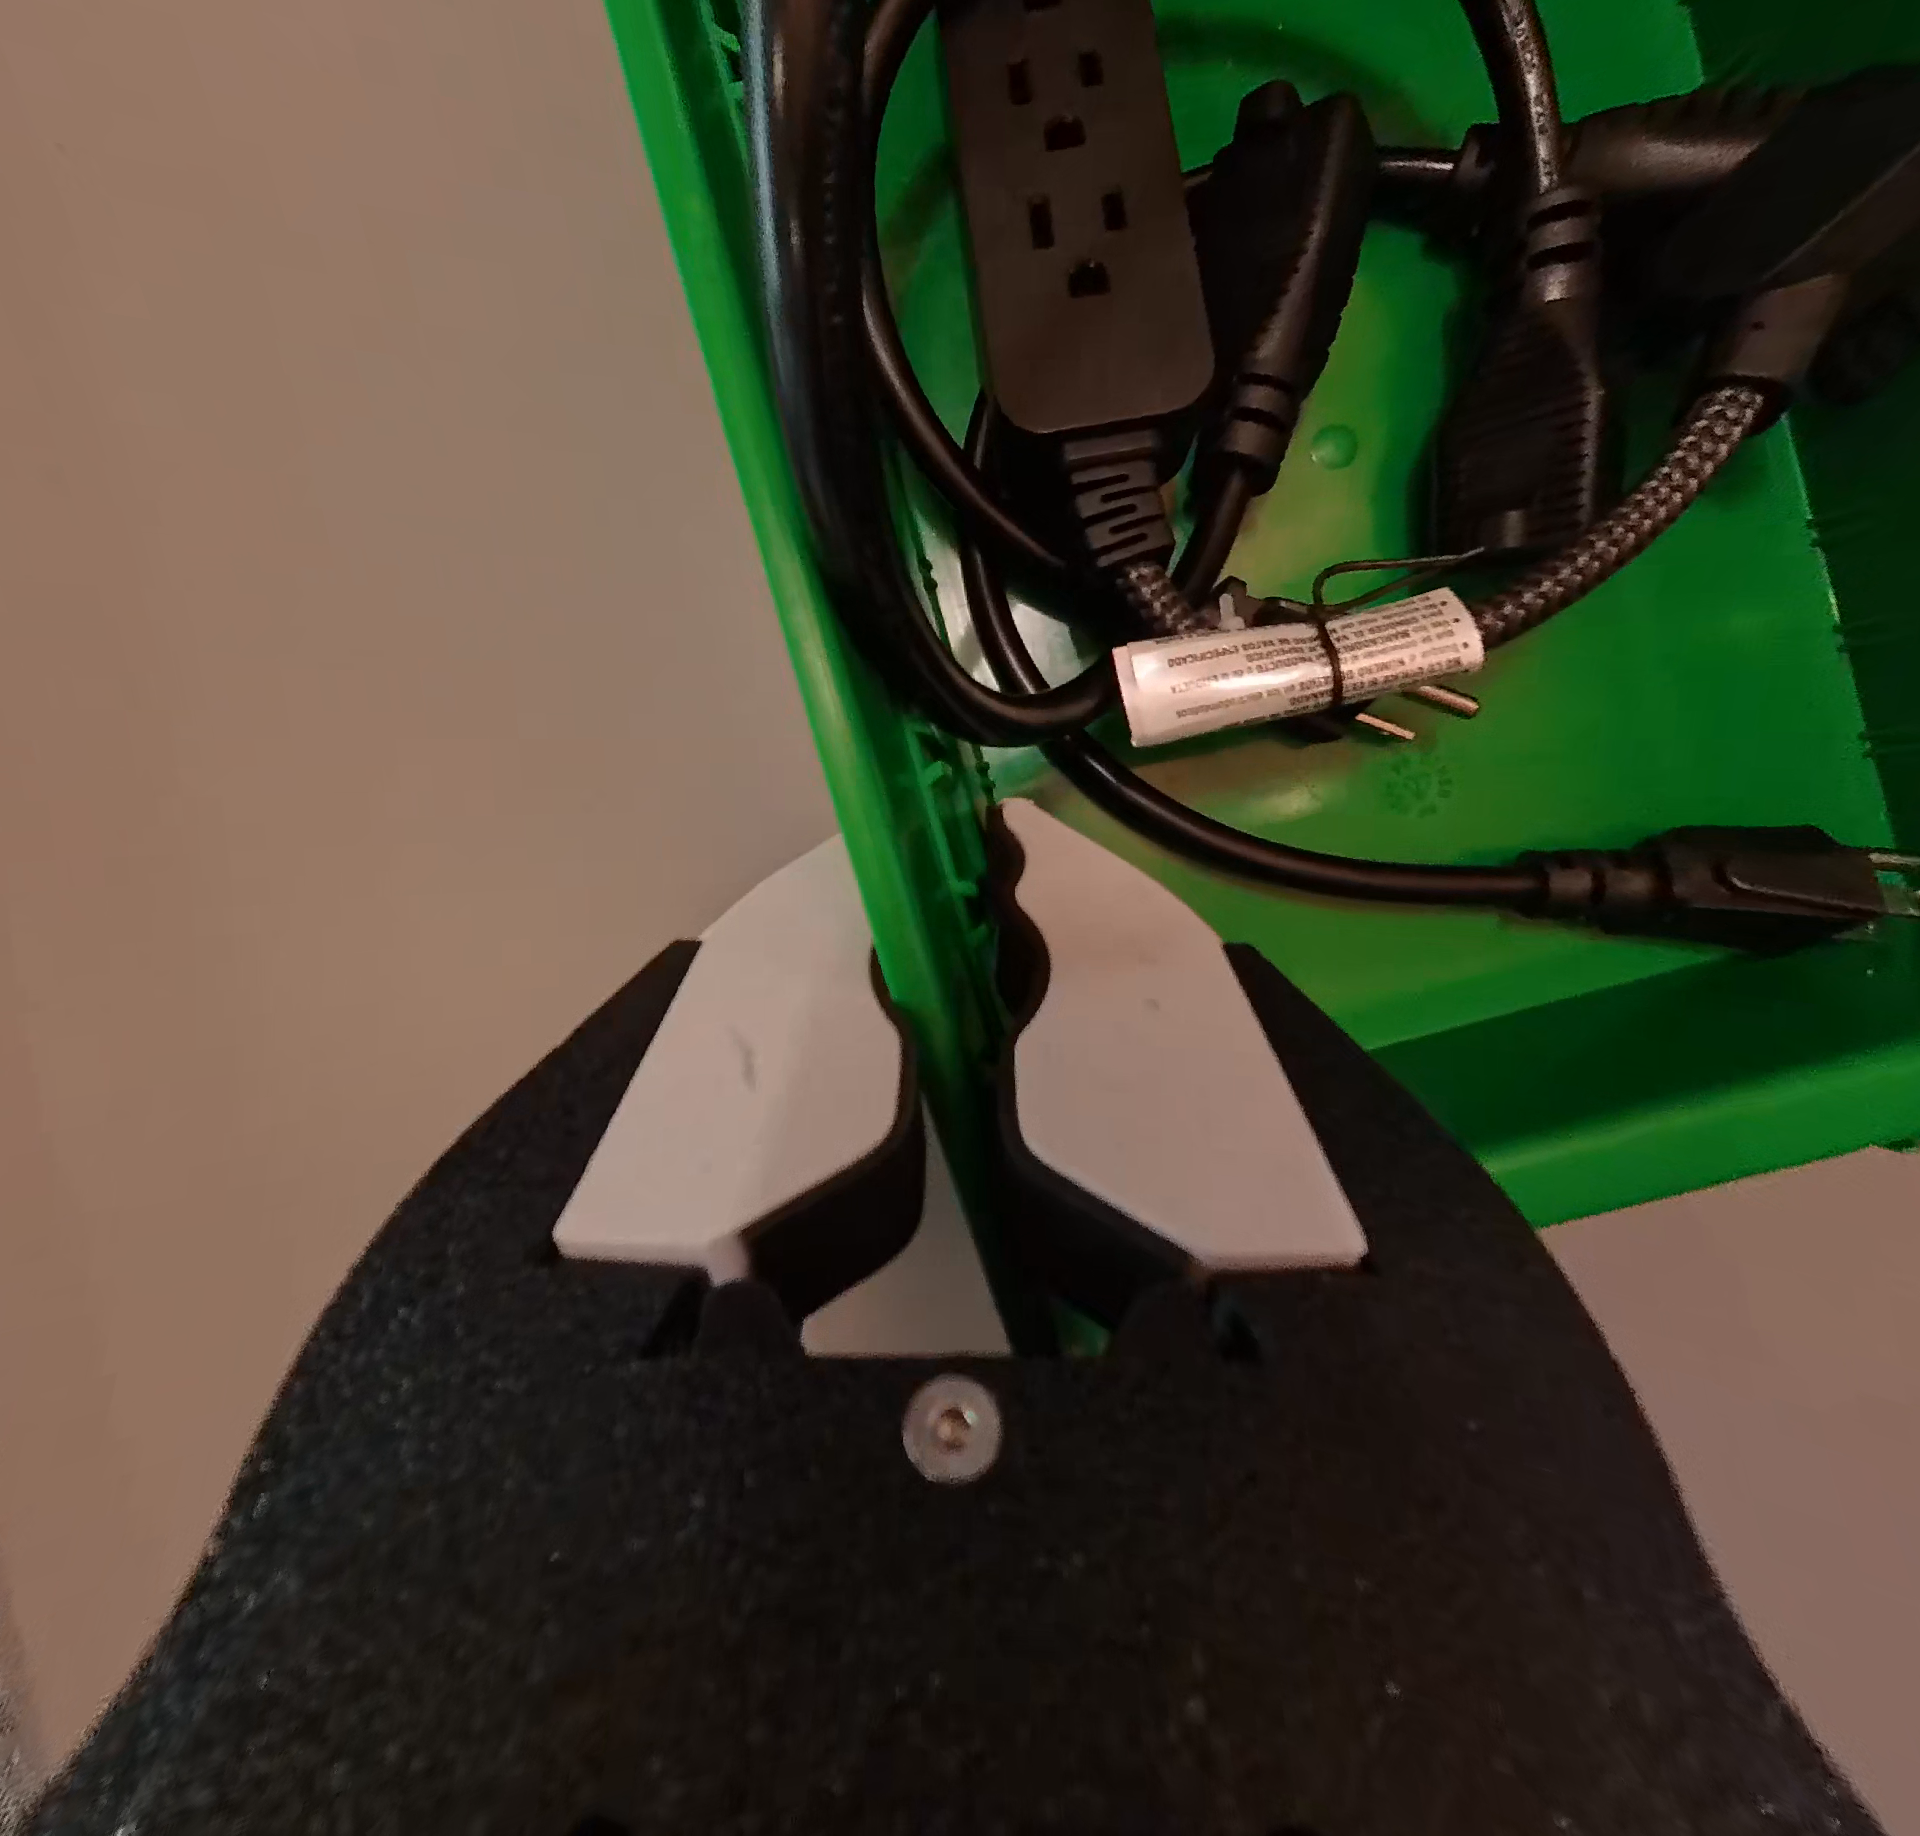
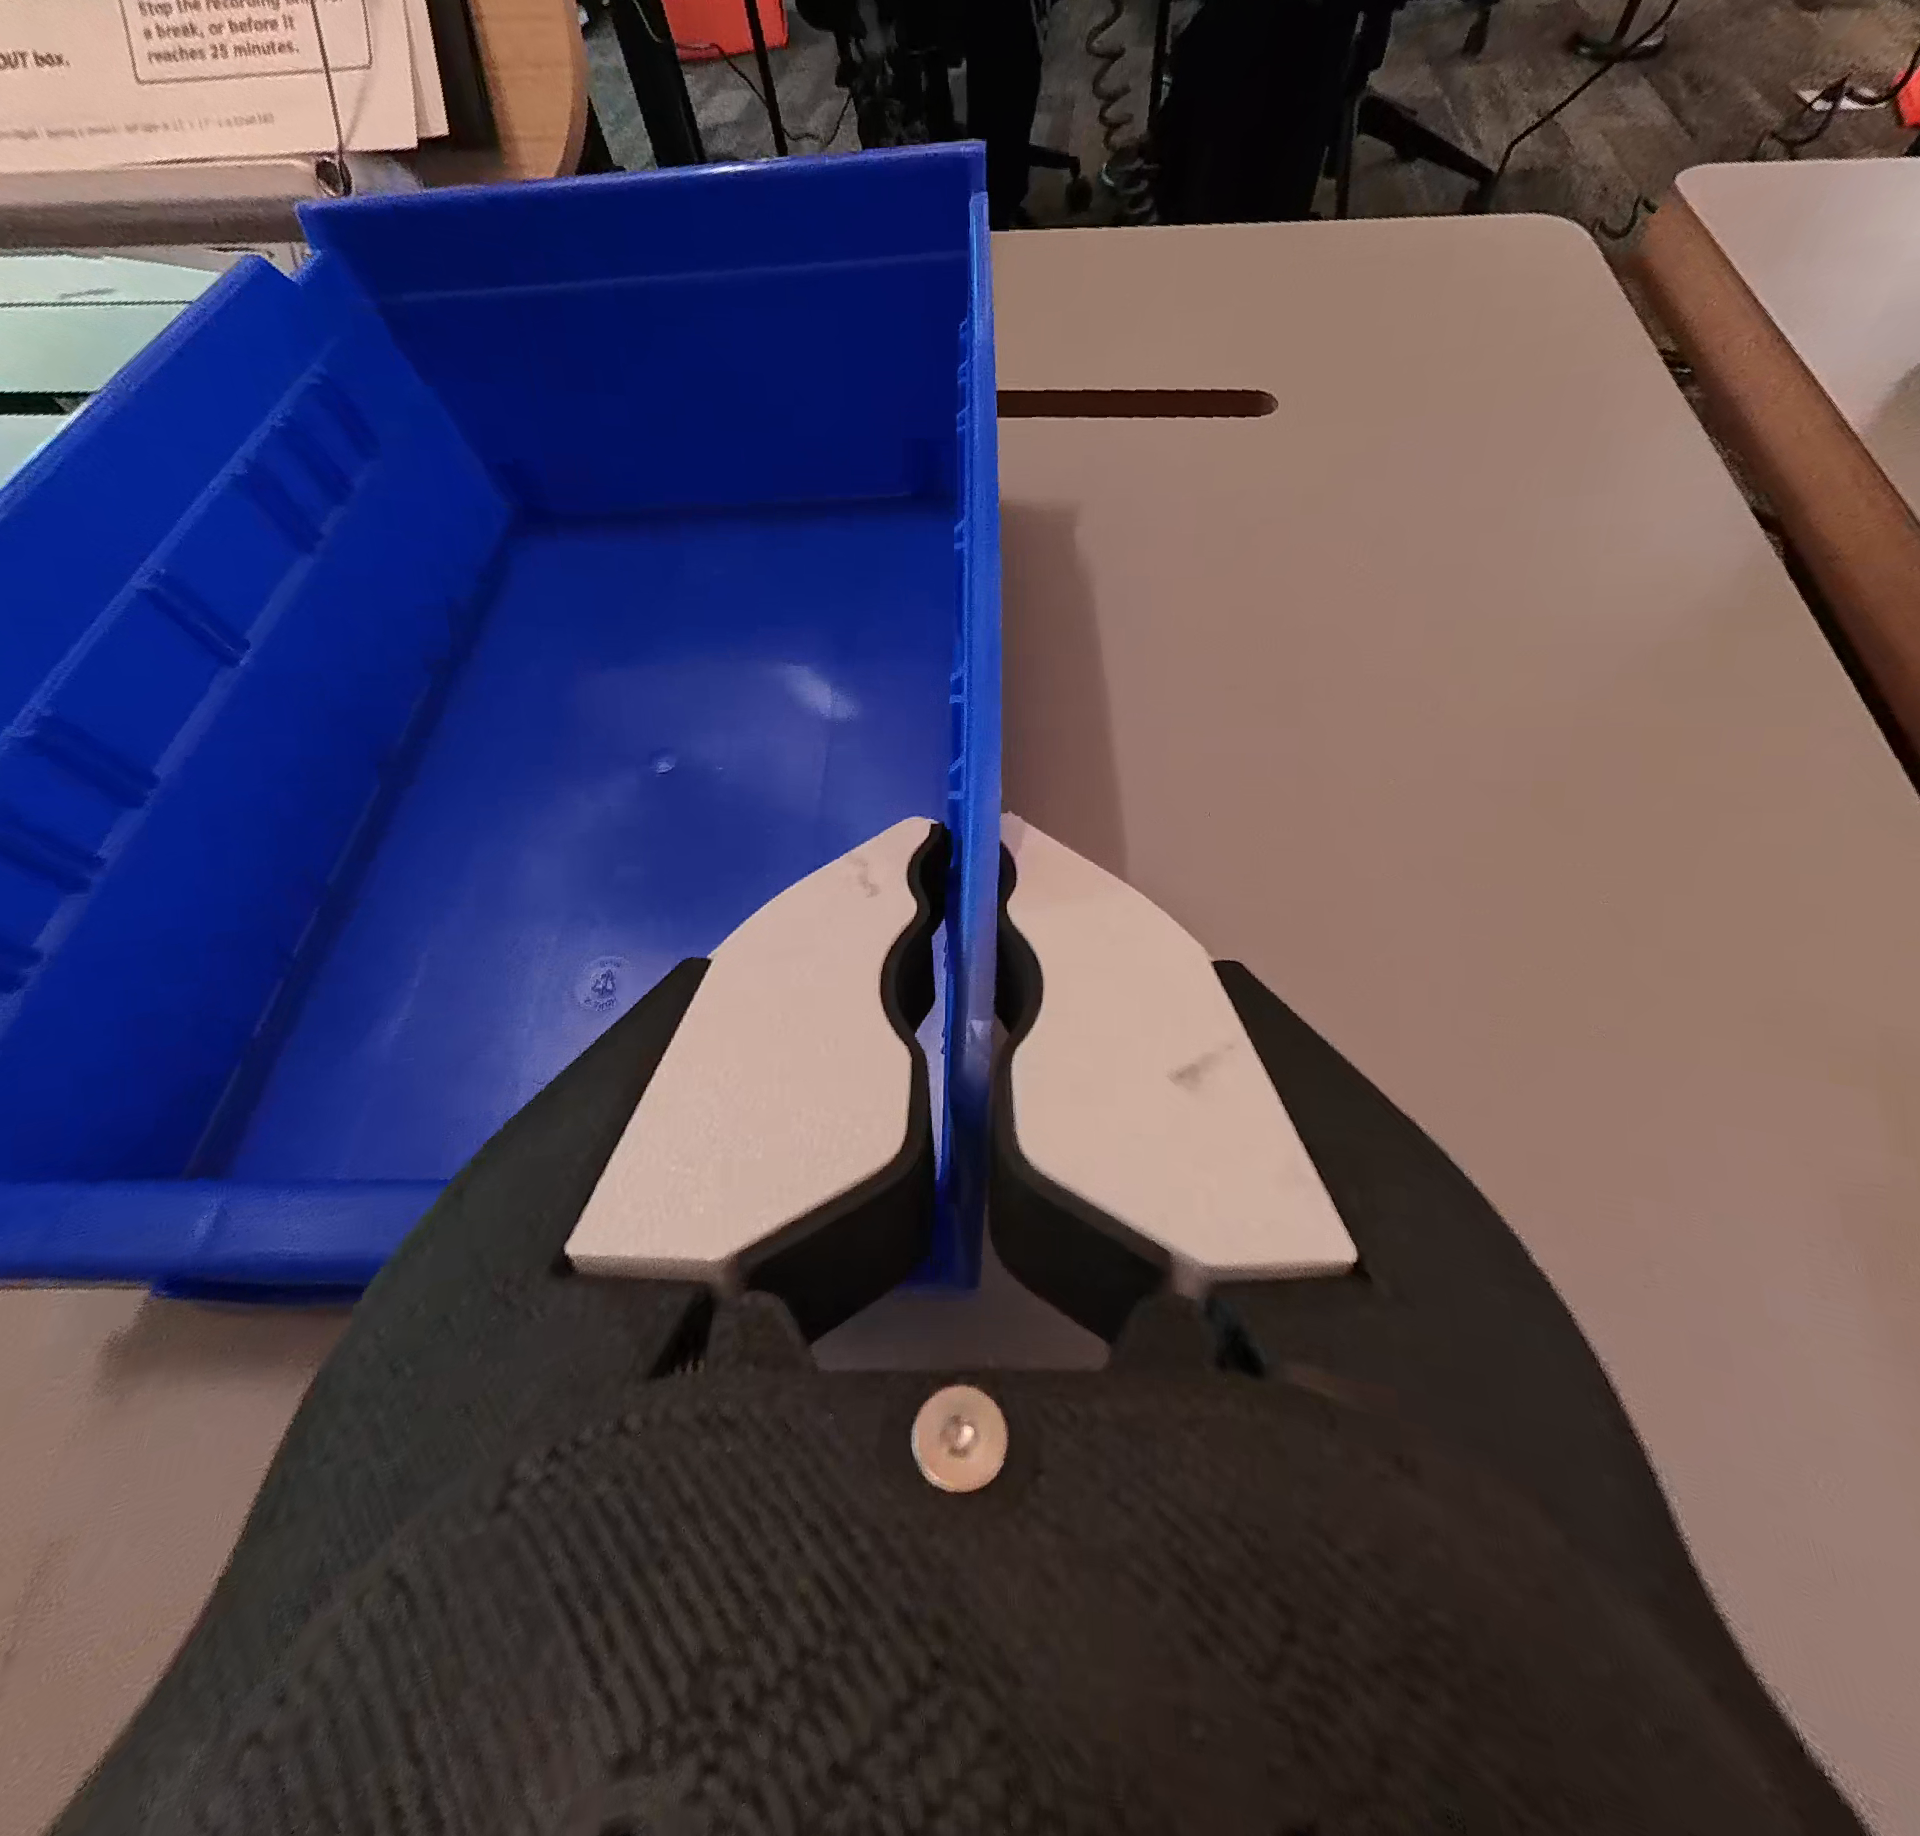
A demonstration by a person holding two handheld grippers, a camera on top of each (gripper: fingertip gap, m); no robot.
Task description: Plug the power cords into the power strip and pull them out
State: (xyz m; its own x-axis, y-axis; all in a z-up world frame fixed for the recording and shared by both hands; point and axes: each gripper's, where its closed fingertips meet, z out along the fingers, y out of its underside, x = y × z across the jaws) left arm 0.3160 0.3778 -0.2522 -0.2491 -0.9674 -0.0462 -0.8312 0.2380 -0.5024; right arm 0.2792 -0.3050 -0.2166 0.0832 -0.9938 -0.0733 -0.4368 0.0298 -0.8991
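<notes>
My left gripper is shut on the left wall of a green bin. Inside the bin lie a black power strip with a braided cord, several black power cords and a loose plug at the right. A white label is tied around one cord. My right gripper is shut on the right wall of an empty blue bin that stands on the grey table.
The table has a slot beyond the blue bin and its right edge nearby. Printed sheets hang at the back left. Dark stands and cables fill the floor behind the table. Some 70 cm of space lies between my two pairs of fingers.
</notes>
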